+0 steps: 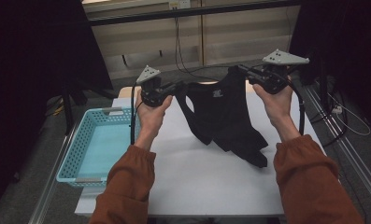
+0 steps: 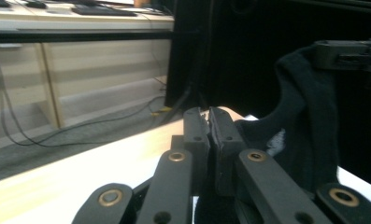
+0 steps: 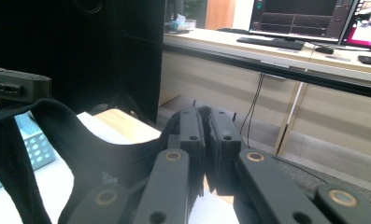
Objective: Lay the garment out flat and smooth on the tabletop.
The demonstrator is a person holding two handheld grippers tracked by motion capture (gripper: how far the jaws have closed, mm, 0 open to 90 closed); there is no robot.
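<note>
I'm holding a black tank top (image 1: 223,114) up by its two shoulder straps, centre of the high view, above the white table (image 1: 197,177). My left gripper (image 1: 177,87), left of centre, is clamped on one strap; my right gripper (image 1: 241,71), upper right of centre and a bit higher in the frame, is clamped on the other. The top hangs between them, neckline sagging, a small white label showing inside the collar. Its lower hem droops to the lower right and rests on the table — most of the garment is off the surface.

Left gripper view: my jaws are pressed together at frame centre with black fabric (image 2: 304,121) running off to the right; the other gripper (image 2: 349,53) pinches the far strap at upper right.

Right gripper view: jaws closed at centre, black fabric (image 3: 94,149) spreading to the lower left; the other gripper (image 3: 17,86) sits at the left edge on its strap.

A light blue plastic basket (image 1: 73,156) sits at the left of the high view, beside the table's left edge — apart from the top. It also shows at the lower left of the right gripper view (image 3: 33,149).
</note>
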